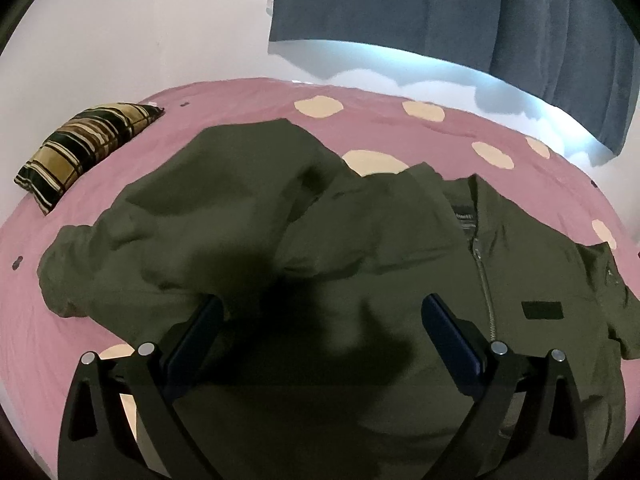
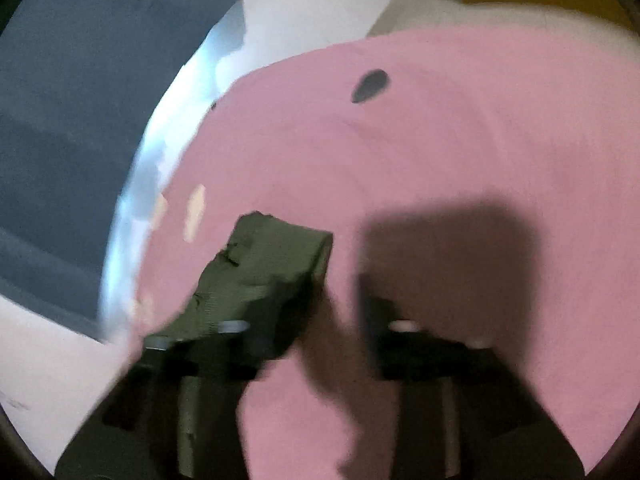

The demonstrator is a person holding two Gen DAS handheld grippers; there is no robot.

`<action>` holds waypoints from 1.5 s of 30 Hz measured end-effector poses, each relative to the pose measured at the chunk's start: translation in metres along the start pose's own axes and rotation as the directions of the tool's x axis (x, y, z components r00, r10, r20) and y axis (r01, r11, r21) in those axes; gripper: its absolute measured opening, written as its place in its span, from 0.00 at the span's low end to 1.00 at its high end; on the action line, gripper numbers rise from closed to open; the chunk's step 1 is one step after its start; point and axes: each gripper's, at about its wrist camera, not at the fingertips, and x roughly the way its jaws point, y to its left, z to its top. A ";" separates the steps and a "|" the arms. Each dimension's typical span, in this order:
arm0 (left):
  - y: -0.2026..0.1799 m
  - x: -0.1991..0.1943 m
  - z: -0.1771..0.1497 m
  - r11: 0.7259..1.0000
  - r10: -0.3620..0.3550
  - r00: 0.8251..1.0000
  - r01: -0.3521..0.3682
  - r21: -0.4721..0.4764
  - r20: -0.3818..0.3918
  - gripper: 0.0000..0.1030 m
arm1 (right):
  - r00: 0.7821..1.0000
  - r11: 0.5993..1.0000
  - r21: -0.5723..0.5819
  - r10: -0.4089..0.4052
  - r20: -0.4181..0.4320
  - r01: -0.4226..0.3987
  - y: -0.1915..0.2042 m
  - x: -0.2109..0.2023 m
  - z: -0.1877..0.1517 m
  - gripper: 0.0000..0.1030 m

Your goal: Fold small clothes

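An olive green zip jacket (image 1: pixel 360 248) lies spread on the pink bed sheet (image 1: pixel 240 100), its zipper (image 1: pixel 486 284) running down the right side and one sleeve (image 1: pixel 180 216) folded over the body to the left. My left gripper (image 1: pixel 322 312) is open just above the jacket's lower body, holding nothing. In the blurred right wrist view a ribbed olive cuff or hem (image 2: pixel 264 268) of the jacket drapes over the left finger of my right gripper (image 2: pixel 320 312). The right jaws stand apart over the pink sheet (image 2: pixel 440 140); nothing shows clamped between them.
A striped black-and-gold pillow (image 1: pixel 84 144) lies at the bed's far left. Dark blue curtains (image 1: pixel 460 12) hang beyond the bed's far edge against a white wall. The sheet has cream dots (image 1: pixel 318 106) and a dark spot (image 2: pixel 370 86).
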 end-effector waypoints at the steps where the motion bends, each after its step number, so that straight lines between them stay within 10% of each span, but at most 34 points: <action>1: -0.001 0.001 -0.001 1.000 -0.003 1.000 0.003 -0.001 -0.014 0.96 | 0.997 0.995 0.049 0.081 0.013 -0.082 -0.010 -0.001 -0.001 0.64; 8: -0.009 0.006 -0.007 1.000 -0.021 0.996 0.020 -0.012 -0.088 0.96 | 0.947 0.925 0.211 0.320 0.009 -0.314 -0.011 0.007 0.004 0.66; 12: -0.014 0.007 -0.010 1.000 -0.026 0.993 0.025 -0.007 -0.111 0.96 | 0.941 0.924 0.223 0.332 -0.062 -0.311 -0.004 0.021 0.000 0.66; 17: -0.014 0.002 -0.011 0.998 -0.061 0.993 0.059 -0.028 -0.101 0.96 | 0.962 0.959 0.156 0.253 -0.101 -0.236 0.006 0.023 -0.005 0.64; 22: -0.017 -0.007 -0.011 0.998 -0.058 0.997 0.057 -0.015 -0.047 0.96 | 0.979 0.982 0.096 0.173 -0.112 -0.162 0.007 0.023 -0.008 0.24; 29: -0.013 -0.007 -0.010 0.998 -0.055 0.998 0.054 -0.036 -0.039 0.96 | 0.995 0.988 -0.149 -0.024 0.098 0.039 0.035 -0.030 0.009 0.09; 34: -0.013 -0.005 -0.012 0.998 -0.054 0.997 0.054 -0.015 -0.053 0.96 | 0.938 0.917 -0.221 -0.293 0.188 0.331 0.020 -0.038 0.017 0.00; 36: -0.012 -0.005 -0.011 0.998 -0.055 0.997 0.054 -0.022 -0.053 0.96 | 0.851 0.822 -0.238 -0.463 0.247 0.517 0.000 -0.034 0.018 0.00; 37: -0.011 -0.005 -0.011 0.998 -0.054 0.997 0.053 -0.025 -0.054 0.96 | 0.841 0.813 -0.229 -0.484 0.242 0.535 -0.009 -0.033 0.018 0.00; 39: -0.009 -0.003 -0.012 0.999 -0.035 0.997 0.033 -0.025 -0.067 0.96 | 0.887 0.882 -0.162 -0.405 0.221 0.443 -0.032 -0.043 0.018 0.00; 45: -0.004 0.002 -0.018 1.000 -0.005 0.995 0.004 -0.006 -0.103 0.96 | 0.916 0.911 -0.213 -0.292 0.275 0.354 0.003 -0.067 0.005 0.12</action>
